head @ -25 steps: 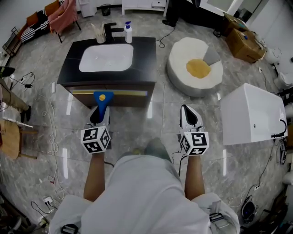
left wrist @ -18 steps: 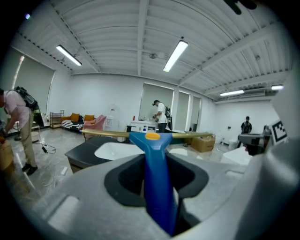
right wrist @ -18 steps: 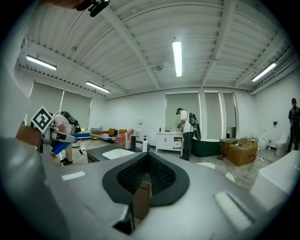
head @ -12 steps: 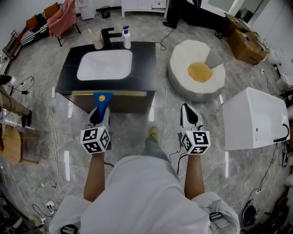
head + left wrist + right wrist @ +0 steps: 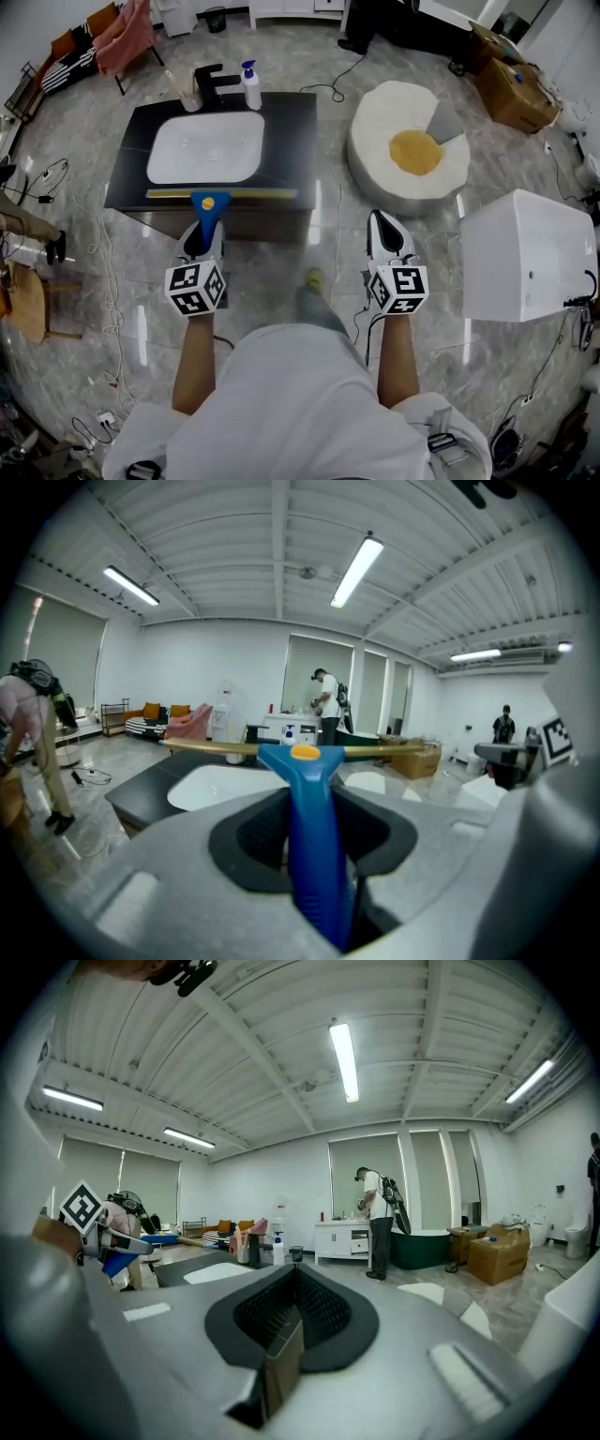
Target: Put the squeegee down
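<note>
Jutting from left tool [image 5: 203, 234]: blue-handled squeegee [image 5: 310, 829], yellow blade

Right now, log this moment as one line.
left gripper: shut on squeegee handle | right gripper: shut, empty | squeegee: not yet put down | ahead: sink counter
</note>
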`<state>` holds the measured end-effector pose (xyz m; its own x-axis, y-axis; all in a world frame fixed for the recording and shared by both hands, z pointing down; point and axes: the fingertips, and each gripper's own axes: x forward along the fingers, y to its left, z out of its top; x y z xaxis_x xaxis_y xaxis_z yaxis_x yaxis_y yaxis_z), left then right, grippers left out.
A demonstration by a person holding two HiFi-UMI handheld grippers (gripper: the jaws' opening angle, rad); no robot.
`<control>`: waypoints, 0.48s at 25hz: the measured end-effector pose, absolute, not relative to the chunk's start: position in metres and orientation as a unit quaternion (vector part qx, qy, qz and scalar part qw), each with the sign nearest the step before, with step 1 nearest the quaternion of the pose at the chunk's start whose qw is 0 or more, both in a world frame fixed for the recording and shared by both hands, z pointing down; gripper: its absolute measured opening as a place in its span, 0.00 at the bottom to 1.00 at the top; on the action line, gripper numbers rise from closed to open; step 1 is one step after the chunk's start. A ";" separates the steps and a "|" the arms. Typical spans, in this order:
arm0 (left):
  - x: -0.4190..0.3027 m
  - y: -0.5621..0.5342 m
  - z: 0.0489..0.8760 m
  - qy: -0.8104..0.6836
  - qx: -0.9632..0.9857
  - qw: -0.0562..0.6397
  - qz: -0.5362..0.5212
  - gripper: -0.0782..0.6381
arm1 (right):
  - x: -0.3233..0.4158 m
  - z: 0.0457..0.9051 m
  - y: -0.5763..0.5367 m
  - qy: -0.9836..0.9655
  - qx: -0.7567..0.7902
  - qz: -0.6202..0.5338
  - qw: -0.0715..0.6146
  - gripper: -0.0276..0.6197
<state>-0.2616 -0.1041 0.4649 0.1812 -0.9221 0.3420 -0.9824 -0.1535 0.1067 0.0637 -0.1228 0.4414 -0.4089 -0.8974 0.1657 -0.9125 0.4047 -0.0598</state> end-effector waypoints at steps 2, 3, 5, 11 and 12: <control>-0.253 -0.125 0.467 -0.633 0.752 0.156 0.103 0.29 | 0.071 0.444 -0.145 -0.837 0.539 0.074 0.057 0.05; -0.248 -0.136 0.467 -0.633 0.751 0.157 0.105 0.29 | 0.074 0.445 -0.157 -0.838 0.537 0.077 0.058 0.05; -0.239 -0.157 0.466 -0.632 0.750 0.159 0.110 0.29 | 0.082 0.446 -0.179 -0.840 0.534 0.081 0.058 0.05; -0.212 -0.215 0.468 -0.637 0.743 0.162 0.123 0.29 | 0.105 0.448 -0.243 -0.844 0.526 0.088 0.057 0.05; -0.207 -0.225 0.467 -0.638 0.742 0.162 0.124 0.29 | 0.110 0.448 -0.252 -0.845 0.525 0.087 0.057 0.05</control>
<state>-0.2070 -0.2247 0.4670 0.1552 -0.9070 0.3916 -0.9876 -0.1335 0.0823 0.1098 -0.2525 0.4475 -0.4422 -0.8771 0.1874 -0.8969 0.4334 -0.0881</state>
